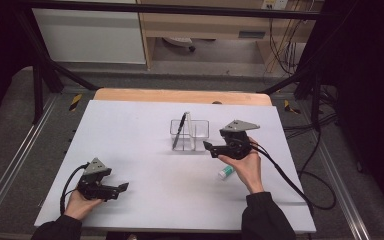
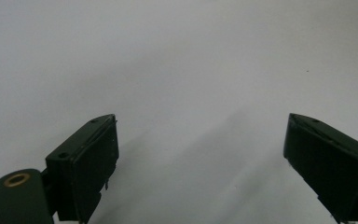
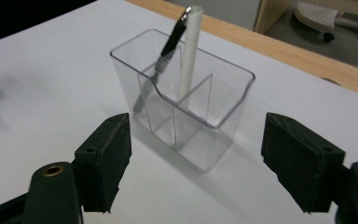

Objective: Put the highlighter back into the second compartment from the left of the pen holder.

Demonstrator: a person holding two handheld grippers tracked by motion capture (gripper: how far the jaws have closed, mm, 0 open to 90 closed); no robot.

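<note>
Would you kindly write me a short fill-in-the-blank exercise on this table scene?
1. The clear organizer holds a black pen and a ____ pen.
2. Both pens stand ____ the organizer.
3. The right gripper has its jaws ____, nothing between them.
4. A small tube lies on the ____ table.

Missing words: white; inside; open; white
</note>
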